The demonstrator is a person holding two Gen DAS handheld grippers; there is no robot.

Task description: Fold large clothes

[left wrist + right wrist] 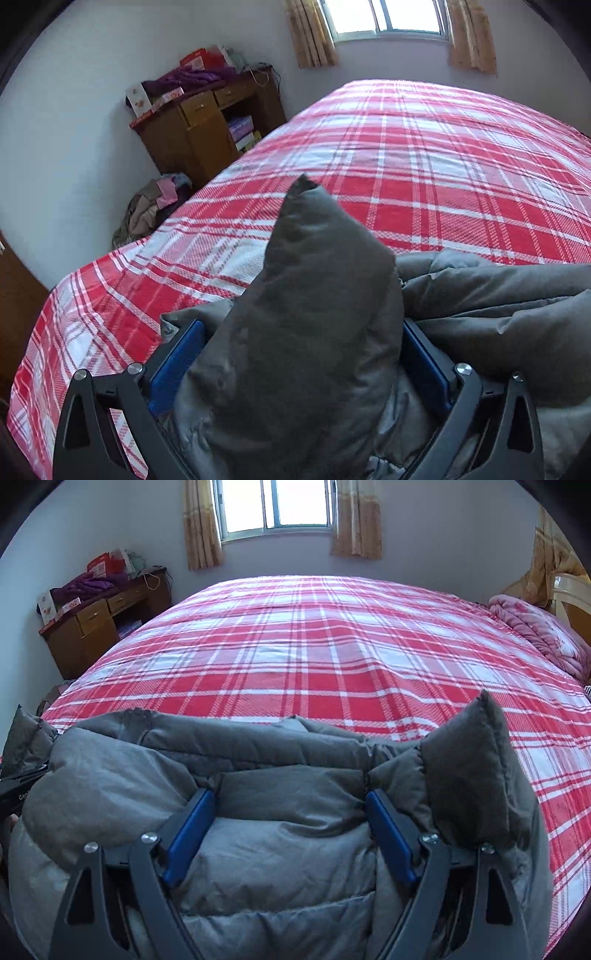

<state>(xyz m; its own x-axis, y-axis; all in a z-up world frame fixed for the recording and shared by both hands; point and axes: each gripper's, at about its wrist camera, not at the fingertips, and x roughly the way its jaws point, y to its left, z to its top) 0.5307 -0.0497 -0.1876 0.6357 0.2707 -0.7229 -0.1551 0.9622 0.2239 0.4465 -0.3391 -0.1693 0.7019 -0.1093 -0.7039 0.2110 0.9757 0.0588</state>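
A grey padded jacket [317, 302] lies bunched at the near edge of a bed with a red and white plaid cover [406, 155]. My left gripper [303, 332] has its blue pads [177, 365] wide apart with a thick peaked fold of the jacket between them. In the right wrist view the jacket [258, 849] fills the foreground; my right gripper [291, 805] also has blue pads [192, 834] wide apart with padded fabric between them. A jacket corner [476, 768] sticks up at its right. Whether either gripper pinches the fabric is unclear.
A wooden desk [207, 129] with purple clothes and boxes stands at the left wall, and a pile of clothes [147, 210] lies on the floor beside it. A pink quilt [535, 631] lies at the bed's far right. A window with curtains [280, 513] is behind.
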